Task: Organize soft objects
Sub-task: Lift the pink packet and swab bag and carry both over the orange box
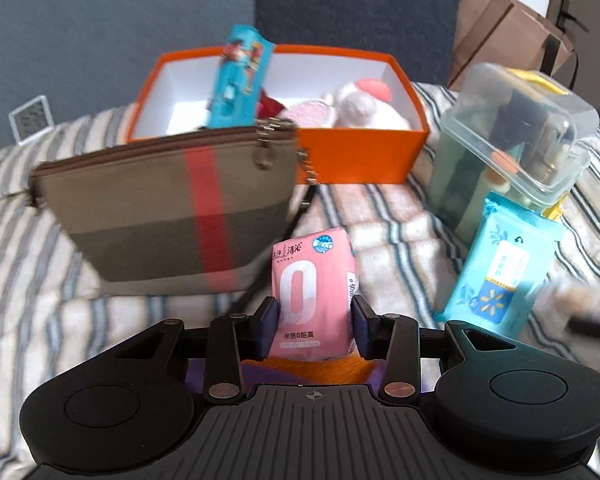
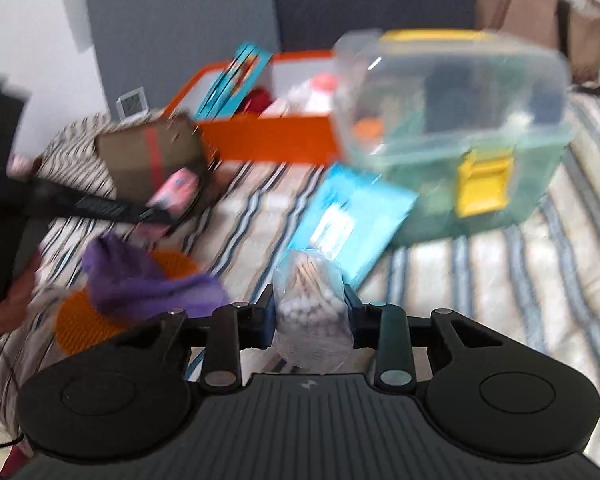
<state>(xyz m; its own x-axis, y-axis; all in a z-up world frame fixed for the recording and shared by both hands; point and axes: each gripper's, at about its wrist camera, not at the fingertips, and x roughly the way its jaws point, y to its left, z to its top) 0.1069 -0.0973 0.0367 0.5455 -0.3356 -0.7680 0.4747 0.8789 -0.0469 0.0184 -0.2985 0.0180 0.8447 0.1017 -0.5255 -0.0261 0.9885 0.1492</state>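
My left gripper is shut on a pink soft pack, which stands upright between the pads above the striped bedding. The right wrist view shows the same pink pack as a blur at the left, in front of an olive zip pouch. My right gripper is shut on a clear bag of cotton swabs, held just over a blue wipes pack. An orange box behind holds a plush toy and a tall blue packet.
The olive pouch with a red stripe leans in front of the box at the left. A clear lidded case and the wipes pack stand at the right. A purple cloth lies on an orange disc. Brown paper bags stand behind.
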